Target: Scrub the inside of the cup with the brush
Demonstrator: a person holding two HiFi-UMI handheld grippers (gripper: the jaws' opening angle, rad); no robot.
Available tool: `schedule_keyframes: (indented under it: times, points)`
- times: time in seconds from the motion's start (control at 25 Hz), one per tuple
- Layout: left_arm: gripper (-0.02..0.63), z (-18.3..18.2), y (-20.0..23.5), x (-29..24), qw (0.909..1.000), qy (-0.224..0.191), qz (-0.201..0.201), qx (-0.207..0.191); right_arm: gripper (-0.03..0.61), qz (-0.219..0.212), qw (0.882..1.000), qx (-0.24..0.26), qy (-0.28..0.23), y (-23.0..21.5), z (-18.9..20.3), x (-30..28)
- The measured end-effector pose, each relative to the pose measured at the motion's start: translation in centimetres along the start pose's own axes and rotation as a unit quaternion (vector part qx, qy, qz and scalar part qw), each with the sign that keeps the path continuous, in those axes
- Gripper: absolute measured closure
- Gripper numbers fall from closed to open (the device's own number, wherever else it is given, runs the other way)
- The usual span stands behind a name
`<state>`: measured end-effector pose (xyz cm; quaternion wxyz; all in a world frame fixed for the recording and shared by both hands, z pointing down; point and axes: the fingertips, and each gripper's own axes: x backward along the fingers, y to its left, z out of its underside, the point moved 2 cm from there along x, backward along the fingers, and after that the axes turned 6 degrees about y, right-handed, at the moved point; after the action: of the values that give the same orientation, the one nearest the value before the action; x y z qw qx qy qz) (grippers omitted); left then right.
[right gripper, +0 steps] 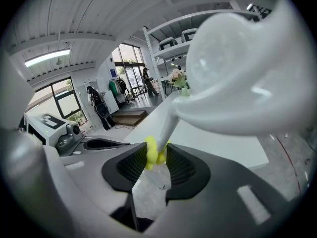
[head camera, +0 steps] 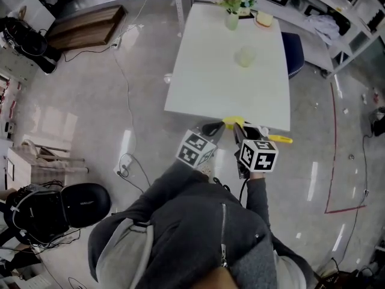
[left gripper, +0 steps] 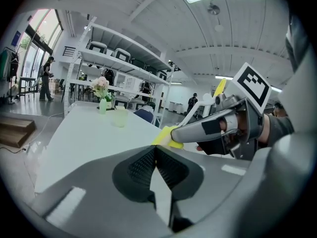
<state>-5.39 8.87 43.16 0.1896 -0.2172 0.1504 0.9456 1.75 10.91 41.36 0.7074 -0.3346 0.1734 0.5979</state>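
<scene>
A pale green cup stands upright on the far half of the white table; it also shows small in the left gripper view. My right gripper hangs over the table's near edge, shut on the yellow end of the brush. The brush's white body rises close to that camera. The left gripper view shows the right gripper pinching that yellow end. My left gripper is just left of it, shut with nothing between its jaws. Both are well short of the cup.
A vase of flowers and a small dish stand at the table's far end. A blue chair is at its right side, shelving behind. A cable and a wooden bench lie on the floor left.
</scene>
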Motion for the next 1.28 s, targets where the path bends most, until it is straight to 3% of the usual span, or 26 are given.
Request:
schedule_keyframes:
  times: [0.76,1.28]
  points:
    - [0.604,1.4,0.8,-0.3,0.9992,0.006,-0.001,0.039,0.451,0.001,1.0,0.009,0.024,0.1,0.3,-1.3]
    - [0.604,-0.5,1.3,-3.5,0.9995,0.01,0.004,0.028,0.451,0.006,1.0,0.0,0.014,-2.8,-1.4,-1.7]
